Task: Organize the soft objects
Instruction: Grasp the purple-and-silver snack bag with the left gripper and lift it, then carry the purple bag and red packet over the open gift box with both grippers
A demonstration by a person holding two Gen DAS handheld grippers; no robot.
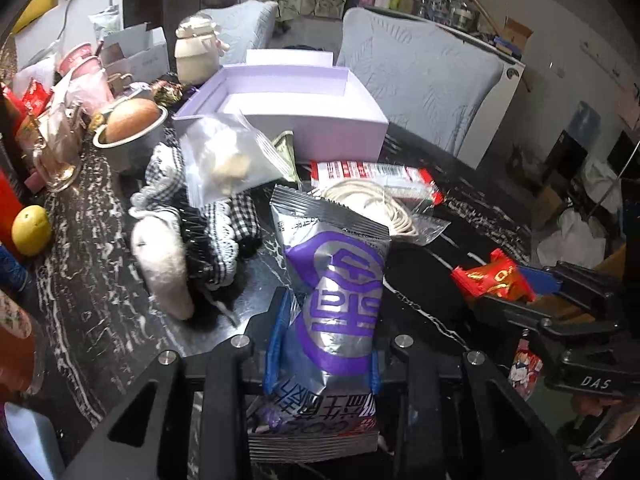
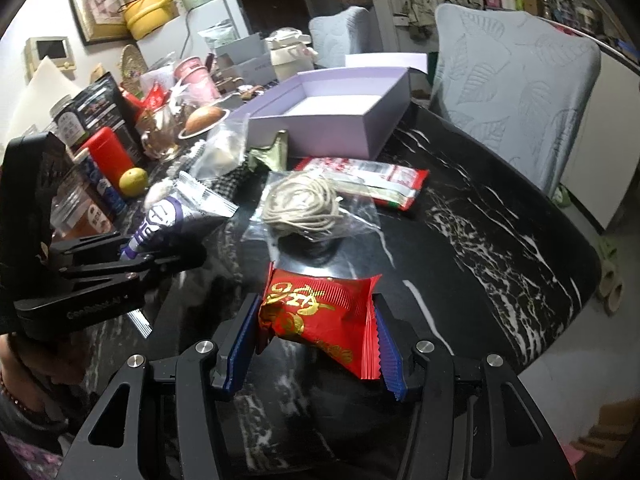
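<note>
The left gripper (image 1: pixel 322 344) reaches toward 12 o'clock in its own view, blue pads (image 1: pixel 276 340) clamped on a silver-purple packet (image 1: pixel 336 280). The right gripper (image 2: pixel 316 340) likewise points to 12 o'clock, its pads (image 2: pixel 240 340) pinching a red packet (image 2: pixel 316 312). Each shows low in the other's view, right at 4 o'clock, left at 8 o'clock.

1. The packet (image 1: pixel 336 280) is silver with a purple emblem and dark lettering.
2. The pouch (image 2: pixel 316 314) is red with gold characters.
3. The box (image 1: pixel 320 120) is pale lilac.
4. The table (image 2: pixel 480 220) is black marble veined white.
5. The cloth (image 1: pixel 224 216) is black-and-white gingham.
6. The cord (image 2: pixel 300 206) is cream.
7. The chair (image 2: pixel 516 92) is grey-blue with a leaf pattern.
8. The finger pads (image 2: pixel 240 344) are blue.
</note>
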